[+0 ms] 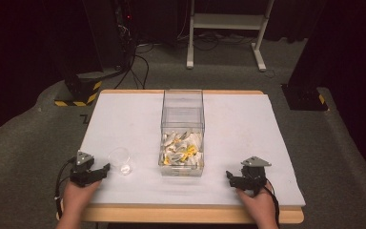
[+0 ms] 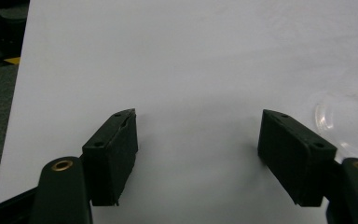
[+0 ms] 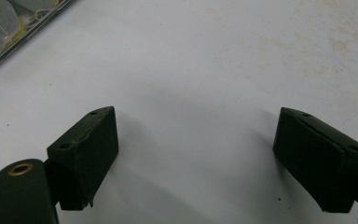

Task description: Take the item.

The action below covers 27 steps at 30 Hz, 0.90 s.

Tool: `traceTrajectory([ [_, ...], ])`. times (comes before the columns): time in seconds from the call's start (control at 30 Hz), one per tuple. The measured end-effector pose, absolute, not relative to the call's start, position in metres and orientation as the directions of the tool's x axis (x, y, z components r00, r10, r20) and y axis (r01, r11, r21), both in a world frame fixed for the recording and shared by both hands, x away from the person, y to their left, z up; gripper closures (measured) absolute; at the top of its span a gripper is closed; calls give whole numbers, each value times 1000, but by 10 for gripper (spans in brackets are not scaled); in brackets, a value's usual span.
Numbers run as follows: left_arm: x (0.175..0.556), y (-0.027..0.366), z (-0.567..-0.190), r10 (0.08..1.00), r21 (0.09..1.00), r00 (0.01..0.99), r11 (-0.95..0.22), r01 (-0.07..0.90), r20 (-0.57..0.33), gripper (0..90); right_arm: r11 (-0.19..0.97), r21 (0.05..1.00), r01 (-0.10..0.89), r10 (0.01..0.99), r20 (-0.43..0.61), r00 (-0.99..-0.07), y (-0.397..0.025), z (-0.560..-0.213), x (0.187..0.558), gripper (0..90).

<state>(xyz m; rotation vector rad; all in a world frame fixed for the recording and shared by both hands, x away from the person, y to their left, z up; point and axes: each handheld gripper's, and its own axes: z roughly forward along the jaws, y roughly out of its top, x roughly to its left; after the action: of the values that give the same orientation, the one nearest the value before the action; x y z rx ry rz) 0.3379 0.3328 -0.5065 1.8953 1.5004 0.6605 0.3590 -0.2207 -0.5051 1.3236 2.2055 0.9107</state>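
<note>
White table (image 1: 248, 124): clear bin (image 1: 182, 125) of packets centre, empty cup (image 1: 120, 159) near left gripper (image 1: 106, 168); both left and right gripper (image 1: 229, 175) spread wide, holding nothing, work unstarted.

The white worktop (image 1: 238, 143) carries a clear box (image 1: 182, 124) of packets at its middle and a small clear cup (image 1: 119, 159) near its front left.
</note>
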Motion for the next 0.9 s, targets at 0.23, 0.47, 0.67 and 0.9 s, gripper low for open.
traceTrajectory([
  [0.23, 338, 336, -505, 970, 730, 244, -153, 666, -20, 226, 335, 711, 618, 885, -13, -465, -221, -505, 359, 138],
  [0.47, 333, 342, -497, 966, 755, 257, -150, 638, -25, 196, 335, 712, 617, 885, -14, -465, -221, -505, 359, 137],
  [0.67, 327, 342, -489, 966, 794, 258, -138, 592, -25, 169, 335, 712, 618, 885, -13, -465, -221, -505, 359, 138],
  [0.9, 321, 341, -477, 967, 824, 254, -129, 552, -19, 143, 336, 711, 617, 885, -13, -465, -221, -505, 359, 138],
])
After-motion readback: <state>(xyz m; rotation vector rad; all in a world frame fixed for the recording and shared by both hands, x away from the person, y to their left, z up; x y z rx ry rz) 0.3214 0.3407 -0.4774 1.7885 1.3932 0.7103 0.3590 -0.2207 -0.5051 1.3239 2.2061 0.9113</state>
